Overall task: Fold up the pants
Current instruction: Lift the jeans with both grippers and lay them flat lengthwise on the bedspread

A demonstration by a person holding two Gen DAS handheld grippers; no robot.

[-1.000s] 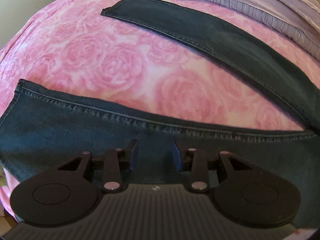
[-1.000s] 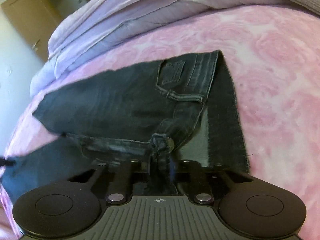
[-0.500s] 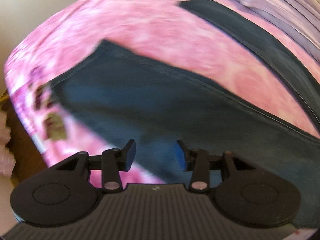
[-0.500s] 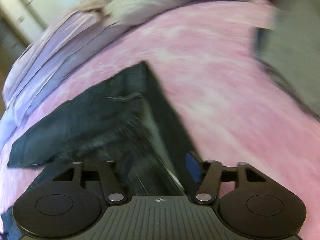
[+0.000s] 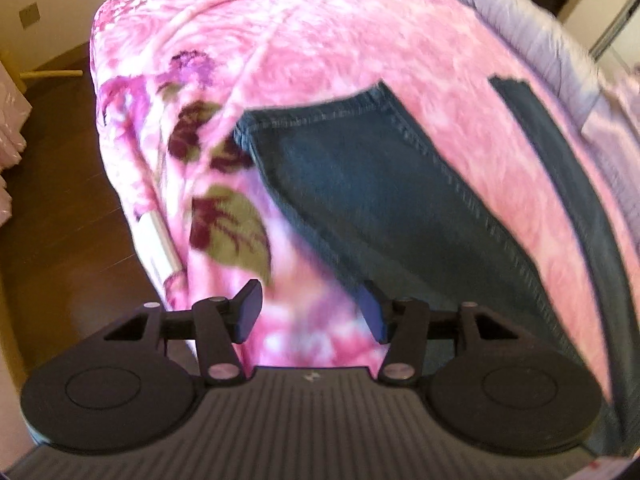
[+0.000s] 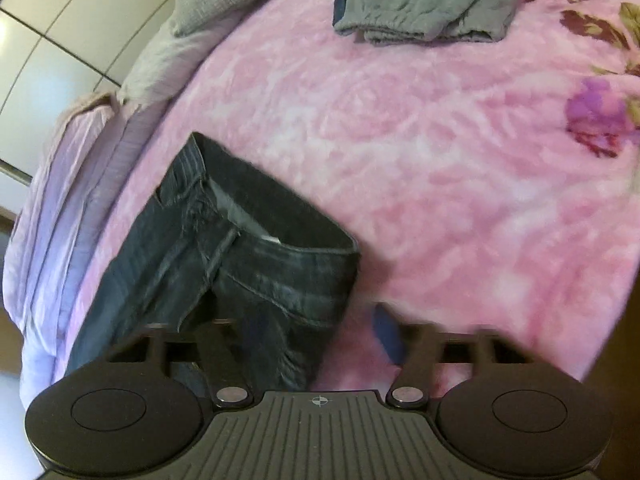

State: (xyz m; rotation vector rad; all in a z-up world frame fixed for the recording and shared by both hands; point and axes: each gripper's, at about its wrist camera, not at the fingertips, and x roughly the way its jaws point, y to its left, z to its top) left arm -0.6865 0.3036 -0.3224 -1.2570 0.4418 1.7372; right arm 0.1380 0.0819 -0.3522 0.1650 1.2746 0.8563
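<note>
2 grippers are held apart and empty over dark jeans [image 5: 360, 184] spread on a pink rose-print blanket [image 5: 320, 40]. The left gripper [image 5: 310, 312] is seen w/ jaws wide, nothing between them, near the hem of the nearer leg [image 5: 304, 120], which lies close to the bed's edge; the 2nd leg [image 5: 560, 152] is laid well apart, toward the lilac bedding [image 5: 500, 4]. The right gripper [image 6: 316, 332] is likewise spread, motion-blurred, just beside the waistband [image 6: 280, 216], which gapes open, the fly side crumpled. A grey garment [image 6: 424, 0] is piled at the far side of the blanket, clear of the work.

The step in hand is judged to be a regrasp for the lengthwise fold, 1 leg onto the other. It would be done well if hem corner & waistband corner on the same side were each pinched thru both layers, approx. at the outer seam, then lifted together so the cloth stays taut. The gaping waistband should be flattened 1st, lest a crease be folded in.
</note>
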